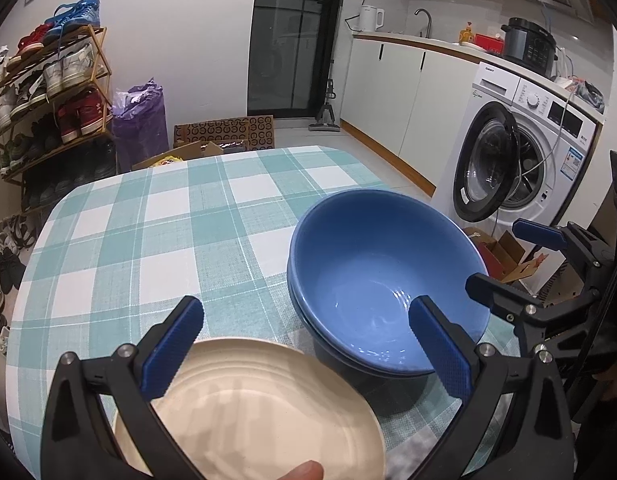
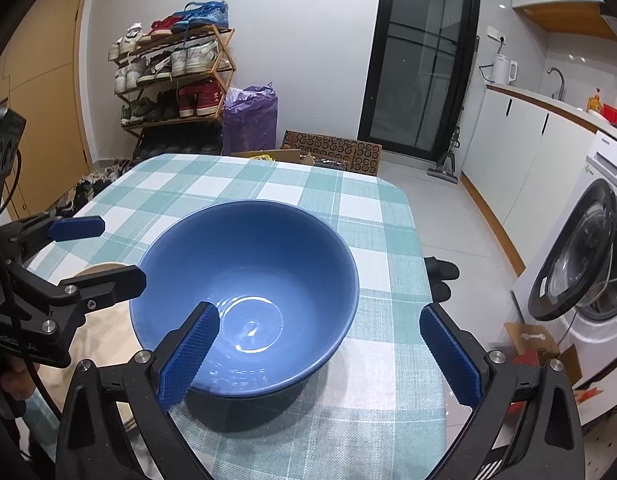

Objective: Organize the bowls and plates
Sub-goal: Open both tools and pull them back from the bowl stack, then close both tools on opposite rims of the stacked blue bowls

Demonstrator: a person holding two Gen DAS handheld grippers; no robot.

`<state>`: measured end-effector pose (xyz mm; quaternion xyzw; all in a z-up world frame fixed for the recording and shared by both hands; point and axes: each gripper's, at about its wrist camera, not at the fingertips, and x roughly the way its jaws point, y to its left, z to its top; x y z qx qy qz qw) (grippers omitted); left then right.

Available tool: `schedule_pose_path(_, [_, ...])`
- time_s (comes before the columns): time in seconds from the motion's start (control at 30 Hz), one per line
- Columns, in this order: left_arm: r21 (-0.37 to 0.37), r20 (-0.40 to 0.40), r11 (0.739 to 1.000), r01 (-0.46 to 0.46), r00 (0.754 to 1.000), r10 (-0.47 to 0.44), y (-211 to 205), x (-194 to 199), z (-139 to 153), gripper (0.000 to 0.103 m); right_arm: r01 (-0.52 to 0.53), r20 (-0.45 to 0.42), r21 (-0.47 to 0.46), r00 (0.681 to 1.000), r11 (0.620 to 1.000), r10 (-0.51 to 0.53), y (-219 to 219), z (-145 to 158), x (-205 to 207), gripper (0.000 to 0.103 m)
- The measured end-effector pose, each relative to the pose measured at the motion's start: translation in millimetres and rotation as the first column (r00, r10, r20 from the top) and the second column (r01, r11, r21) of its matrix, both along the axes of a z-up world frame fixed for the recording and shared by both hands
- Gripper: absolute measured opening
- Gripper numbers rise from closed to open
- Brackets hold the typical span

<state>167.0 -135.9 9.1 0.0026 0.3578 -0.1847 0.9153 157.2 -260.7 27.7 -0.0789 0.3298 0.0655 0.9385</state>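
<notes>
Glossy round blue bowls point(image 1: 388, 280), nested, on the checked woven cloth of the worktop point(image 1: 148, 240), right of a ridged cream plate point(image 1: 260, 408) near the edge. Left tool point(image 1: 308, 348) spread wide above plate and bowl rim, pinching nothing. Right tool point(image 2: 320, 356) likewise spread, ribbed blue pads point(image 2: 188, 356) clear of the bowl.

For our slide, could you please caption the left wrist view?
Open left gripper hovers above cream plate beside stacked blue bowls.

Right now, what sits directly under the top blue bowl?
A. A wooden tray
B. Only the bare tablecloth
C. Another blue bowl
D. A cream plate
C: in the left wrist view the blue bowl shows a second blue rim nested just beneath it; the cream plate lies apart, beside the stack.
</notes>
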Motion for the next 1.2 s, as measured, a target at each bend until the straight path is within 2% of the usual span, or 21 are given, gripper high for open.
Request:
schedule_pose_path(0.13, [-0.004,0.011,1.000,0.004,1.000,-0.004,2,2,1,0.103,0.010,-0.006,0.042,1.000,0.999,-0.009,-9,0,-2,0.102])
schedule_pose_path(0.37, [-0.029,-0.018,1.000,0.003,1.000,-0.004,6,9,-3,0.103,0.032,-0.021,0.117,0.999,0.993,-0.030,-26,-4,-2,0.102])
schedule_pose_path(0.83, [-0.137,-0.122,0.990,-0.025,0.992,0.009,14,28,-23,0.103,0.038,-0.059,0.234,0.998,0.971,-0.025,-37,-20,6,0.102])
schedule_pose_path(1.2, [-0.119,-0.159,0.992,-0.042,0.987,0.023,7,38,-33,0.103,0.045,-0.099,0.284,0.995,0.958,-0.017,-40,-36,19,0.102])
